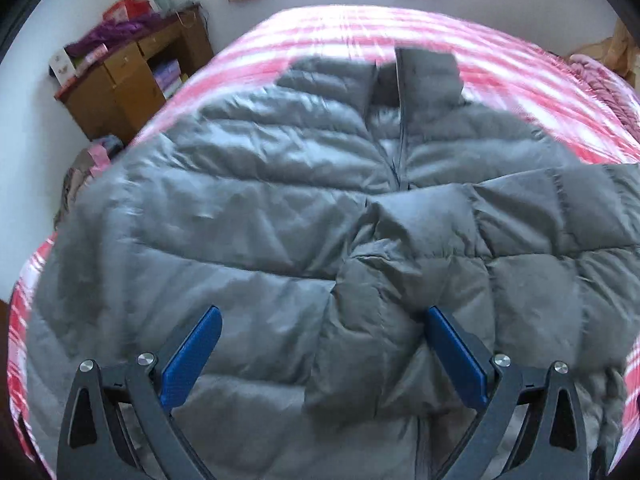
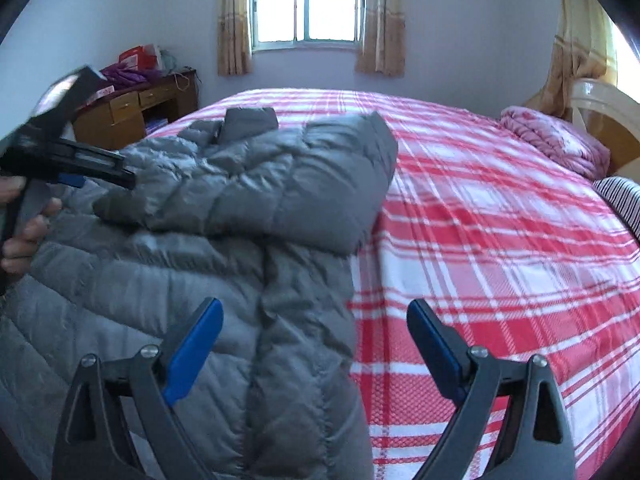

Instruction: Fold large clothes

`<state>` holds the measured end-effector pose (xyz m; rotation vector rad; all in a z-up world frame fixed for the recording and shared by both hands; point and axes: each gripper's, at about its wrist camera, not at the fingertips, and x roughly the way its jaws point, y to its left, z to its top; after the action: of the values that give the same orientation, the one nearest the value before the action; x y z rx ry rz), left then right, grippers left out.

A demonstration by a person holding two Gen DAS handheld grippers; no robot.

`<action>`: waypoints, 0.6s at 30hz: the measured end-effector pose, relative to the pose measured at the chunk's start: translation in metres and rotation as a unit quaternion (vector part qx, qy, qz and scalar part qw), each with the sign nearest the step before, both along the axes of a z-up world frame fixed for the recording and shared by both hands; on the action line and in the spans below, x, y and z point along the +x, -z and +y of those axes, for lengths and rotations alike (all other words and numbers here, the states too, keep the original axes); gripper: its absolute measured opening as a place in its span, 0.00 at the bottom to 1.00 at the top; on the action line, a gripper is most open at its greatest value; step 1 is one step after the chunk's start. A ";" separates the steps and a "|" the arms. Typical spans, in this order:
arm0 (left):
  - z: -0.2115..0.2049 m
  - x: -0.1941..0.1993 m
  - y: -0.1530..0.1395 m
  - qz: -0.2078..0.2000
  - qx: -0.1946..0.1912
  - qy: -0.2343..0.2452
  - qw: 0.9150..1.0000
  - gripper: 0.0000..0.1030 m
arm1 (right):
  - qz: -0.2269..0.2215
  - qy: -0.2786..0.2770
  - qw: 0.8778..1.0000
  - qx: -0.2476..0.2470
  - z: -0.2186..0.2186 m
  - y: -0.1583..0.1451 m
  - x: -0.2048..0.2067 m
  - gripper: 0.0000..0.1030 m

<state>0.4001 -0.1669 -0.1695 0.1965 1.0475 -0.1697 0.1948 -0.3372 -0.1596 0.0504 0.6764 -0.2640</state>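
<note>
A grey quilted puffer jacket (image 1: 248,200) lies front up on the bed, collar at the far end. Its right sleeve (image 1: 520,216) is folded across the chest, cuff near the middle. My left gripper (image 1: 324,320) is open and empty, hovering over the jacket's lower front near the cuff. In the right wrist view the jacket (image 2: 208,248) fills the left half with the sleeve (image 2: 288,184) folded over it. My right gripper (image 2: 316,312) is open and empty above the jacket's right edge. The left gripper (image 2: 68,160) shows at the far left of that view, held by a hand.
The bed has a red and white plaid sheet (image 2: 500,248). A pink quilt (image 2: 556,140) and a striped pillow (image 2: 620,200) lie at its right end. A wooden desk (image 2: 136,108) with clutter stands by the far left wall. A window (image 2: 308,4) is behind.
</note>
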 end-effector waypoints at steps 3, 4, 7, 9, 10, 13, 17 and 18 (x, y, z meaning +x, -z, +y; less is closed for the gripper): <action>-0.005 0.002 0.002 0.000 -0.032 0.017 0.999 0.55 | 0.015 0.002 1.000 0.013 -0.007 0.011 -0.001 0.92; -0.007 0.002 0.000 0.005 -0.045 0.027 0.999 0.32 | 0.019 0.002 1.000 0.022 -0.010 0.013 -0.002 0.92; -0.005 -0.007 -0.016 -0.023 -0.037 0.036 0.998 0.22 | 0.026 0.009 0.998 0.052 -0.021 0.019 -0.001 0.96; 0.004 -0.018 -0.031 -0.048 -0.027 0.035 0.998 0.22 | 0.035 0.010 0.997 0.068 -0.025 0.024 0.001 0.96; 0.010 -0.022 -0.036 -0.053 -0.032 0.036 0.997 0.22 | 0.035 0.010 0.997 0.068 -0.025 0.023 0.001 0.96; 0.035 -0.036 -0.051 -0.081 -0.024 0.026 0.996 0.22 | 0.038 0.011 0.998 0.054 -0.020 0.024 0.001 0.96; 0.056 -0.040 -0.044 -0.112 0.030 0.011 0.993 0.22 | 0.048 0.014 0.998 0.039 -0.017 0.027 0.003 0.98; 0.059 -0.037 -0.038 -0.109 0.037 0.007 0.993 0.24 | 0.052 0.015 0.998 0.034 -0.015 0.028 0.004 0.98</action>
<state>0.3629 -0.1078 -0.1318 0.2840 0.8367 -0.1194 0.1989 -0.3525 -0.1871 0.1117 0.7892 -0.2746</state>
